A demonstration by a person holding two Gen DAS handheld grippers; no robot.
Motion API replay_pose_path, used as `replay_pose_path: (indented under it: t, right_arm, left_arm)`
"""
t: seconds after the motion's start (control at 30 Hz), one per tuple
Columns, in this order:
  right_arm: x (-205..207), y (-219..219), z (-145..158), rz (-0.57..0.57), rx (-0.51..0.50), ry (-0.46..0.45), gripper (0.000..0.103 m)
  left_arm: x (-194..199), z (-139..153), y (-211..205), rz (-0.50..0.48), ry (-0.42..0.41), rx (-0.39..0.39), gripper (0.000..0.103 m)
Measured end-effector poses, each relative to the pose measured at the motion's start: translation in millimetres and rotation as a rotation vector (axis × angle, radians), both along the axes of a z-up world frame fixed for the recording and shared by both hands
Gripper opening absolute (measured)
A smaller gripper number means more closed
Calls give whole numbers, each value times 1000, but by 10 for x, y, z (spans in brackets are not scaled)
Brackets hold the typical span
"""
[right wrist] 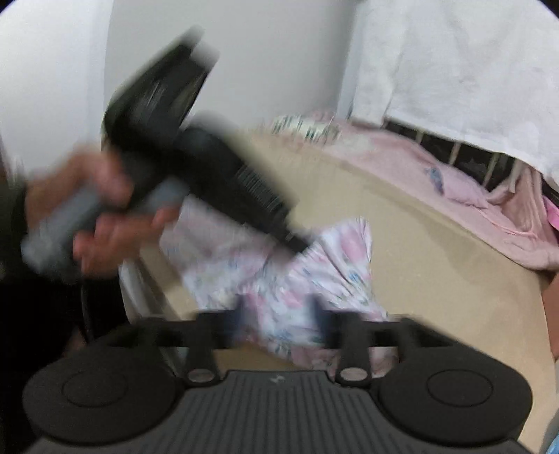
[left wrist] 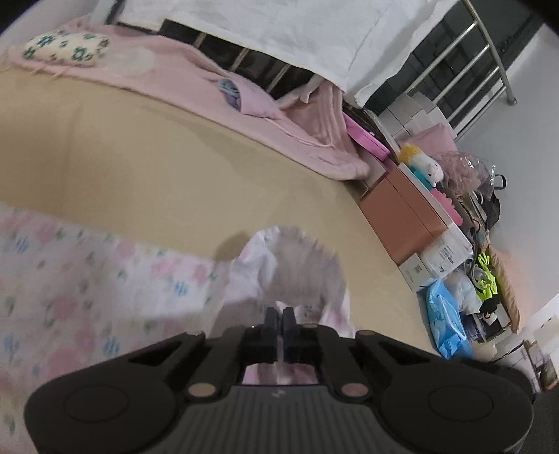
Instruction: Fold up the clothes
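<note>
A floral garment (left wrist: pixel 80 279), white with pink and blue flowers, is spread over a beige bed surface (left wrist: pixel 157 157) and fills the lower left of the left wrist view. One bunched end of it (left wrist: pixel 297 265) is raised at the lower centre of that frame, where the left tool (left wrist: pixel 281 319) is seen with its two dark fingers pressed together on the cloth; the fabric is pinched between them and hangs below the grip.

In the right wrist view the same garment (right wrist: pixel 314 279) lies crumpled at the centre of the frame, just ahead of the right tool (right wrist: pixel 279 314). That tool is held wide, its blurred fingers standing apart on either side of the cloth with nothing clamped between the pads. The left tool (right wrist: pixel 297 242) is seen from outside in the upper left of this frame, reaching down to the garment's raised fold, and a hand (right wrist: pixel 101 216) is wrapped around its grey handle. Much of this view is smeared by motion blur.

Along the upper part of both frames a pink blanket (left wrist: pixel 195 80) is piled at the far edge of the bed, with a small floral pillow (left wrist: pixel 66 47) at the upper left. A white sheet (left wrist: pixel 279 31) is draped over a metal frame above it. At the right of the left wrist view, boxes (left wrist: pixel 401 213), a plush toy (left wrist: pixel 426 167) and a blue bag (left wrist: pixel 443 314) are stacked beside the bed.
</note>
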State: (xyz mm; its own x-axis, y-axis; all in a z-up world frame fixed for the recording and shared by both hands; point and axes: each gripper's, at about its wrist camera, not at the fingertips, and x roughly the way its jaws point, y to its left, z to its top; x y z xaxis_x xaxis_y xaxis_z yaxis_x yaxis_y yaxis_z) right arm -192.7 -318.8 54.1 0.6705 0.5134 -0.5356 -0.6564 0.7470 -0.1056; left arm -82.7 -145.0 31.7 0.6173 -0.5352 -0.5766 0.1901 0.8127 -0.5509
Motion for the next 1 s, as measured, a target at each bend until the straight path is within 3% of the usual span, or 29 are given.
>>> replay_pose_path:
  t: [0.13, 0.27, 0.37, 0.4, 0.43, 0.47, 0.5, 0.6, 0.73, 0.8, 0.87, 1.0]
  right_arm:
    - [24, -288, 153, -72, 187, -57, 66]
    - [583, -390, 176, -250, 274, 11, 67]
    - [1211, -473, 57, -238, 359, 232, 64]
    - [1378, -457, -8, -248, 351, 292, 47]
    - [1469, -408, -47, -246, 324, 315, 33]
    - [1560, -359, -87, -243, 298, 338, 4]
    - [1627, -310, -120, -233, 270, 351, 2]
    - [1091, -145, -15, 23, 119, 72, 2]
    - [435, 41, -63, 173, -239, -117, 2]
    - [328, 85, -198, 180, -368, -120, 2]
    - [354, 118, -312, 179, -429, -101, 2]
    - [380, 161, -380, 145, -424, -102, 4]
  left_arm:
    - [-104, 40, 109, 42, -16, -31, 2]
    - [-185, 177, 343, 57, -35, -57, 1]
    - [-251, 256, 492, 76, -52, -47, 2]
    - [-267, 274, 534, 84, -58, -41, 3]
    - [-267, 281, 560, 92, -58, -35, 4]
    - [-250, 273, 584, 98, -50, -35, 4]
    - [-228, 260, 610, 104, -41, -38, 4]
    - [-164, 231, 676, 118, -21, -43, 4]
    - [-73, 279, 651, 118, -52, -28, 4]
    - [6, 310, 548, 89, -77, -23, 7]
    - [72, 307, 364, 44, -97, 9, 9]
    - [177, 155, -157, -119, -116, 125, 10]
